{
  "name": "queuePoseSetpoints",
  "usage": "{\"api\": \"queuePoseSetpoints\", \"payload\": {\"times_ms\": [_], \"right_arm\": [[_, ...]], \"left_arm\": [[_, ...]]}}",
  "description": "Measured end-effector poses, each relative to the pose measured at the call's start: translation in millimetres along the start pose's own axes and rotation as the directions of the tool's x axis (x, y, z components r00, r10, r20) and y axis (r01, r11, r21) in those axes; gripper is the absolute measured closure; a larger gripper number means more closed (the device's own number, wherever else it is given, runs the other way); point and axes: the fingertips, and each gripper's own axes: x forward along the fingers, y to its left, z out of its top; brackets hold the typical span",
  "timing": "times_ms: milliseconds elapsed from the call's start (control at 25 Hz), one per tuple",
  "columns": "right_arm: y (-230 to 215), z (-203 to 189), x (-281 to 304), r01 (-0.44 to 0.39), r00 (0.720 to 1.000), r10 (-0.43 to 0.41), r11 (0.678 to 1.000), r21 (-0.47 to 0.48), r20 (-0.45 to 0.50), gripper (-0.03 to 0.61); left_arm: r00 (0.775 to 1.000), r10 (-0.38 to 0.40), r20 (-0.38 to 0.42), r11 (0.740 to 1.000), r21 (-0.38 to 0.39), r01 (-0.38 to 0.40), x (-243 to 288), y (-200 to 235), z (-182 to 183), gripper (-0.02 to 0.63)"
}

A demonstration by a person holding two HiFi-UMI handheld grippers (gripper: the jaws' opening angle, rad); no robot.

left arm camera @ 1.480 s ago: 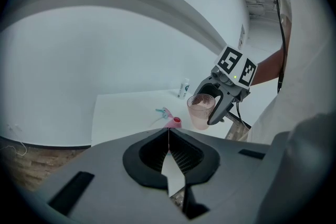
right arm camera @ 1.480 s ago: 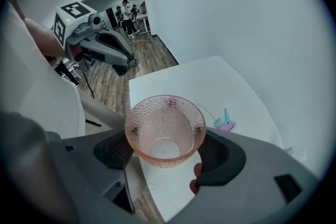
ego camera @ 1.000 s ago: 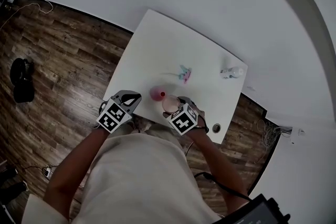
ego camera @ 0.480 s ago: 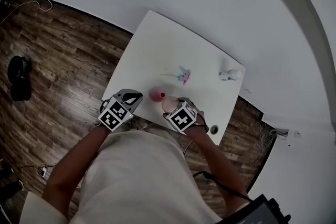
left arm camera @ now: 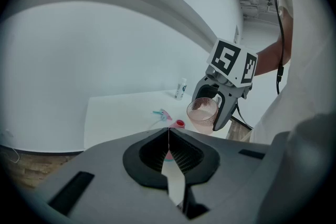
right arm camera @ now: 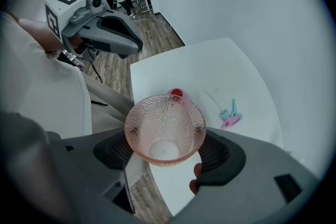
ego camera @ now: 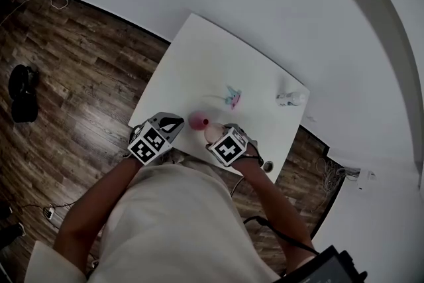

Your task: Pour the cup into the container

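Observation:
A pink dimpled cup [right arm camera: 164, 131] sits upright between the jaws of my right gripper [right arm camera: 164, 140], which is shut on it; I see down to the cup's bottom. In the head view the cup [ego camera: 213, 134] hangs over the table's near edge, just right of a pink container [ego camera: 197, 119] with a small red piece [ego camera: 205, 122] at its rim. That red piece [right arm camera: 177, 94] peeks out behind the cup. My left gripper [ego camera: 172, 123] hovers left of the container, shut and holding nothing. From the left gripper [left arm camera: 168, 131] view, the cup [left arm camera: 202, 110] shows in the right gripper's jaws.
The white table [ego camera: 199, 56] stands against a white wall, with wood floor [ego camera: 73, 63] on its left. A pink and teal item [ego camera: 232, 97] lies mid-table. A small white bottle [ego camera: 291, 99] stands near the far right corner. The person's torso fills the near side.
My left gripper has drifted a little to the right, closer to the pink container. The right gripper and the cup have barely moved.

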Motion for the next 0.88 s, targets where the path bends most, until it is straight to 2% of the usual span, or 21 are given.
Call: {"api": "queuePoseSetpoints", "payload": {"times_ms": [880], "right_arm": [[2.3, -0.1, 7.6, -0.038, 0.992, 0.032, 0.998, -0.047, -0.119, 0.206]], "left_arm": [[0.999, 0.009, 0.034, 0.999, -0.038, -0.008, -0.3, 9.7, -9.9, 0.603]]}}
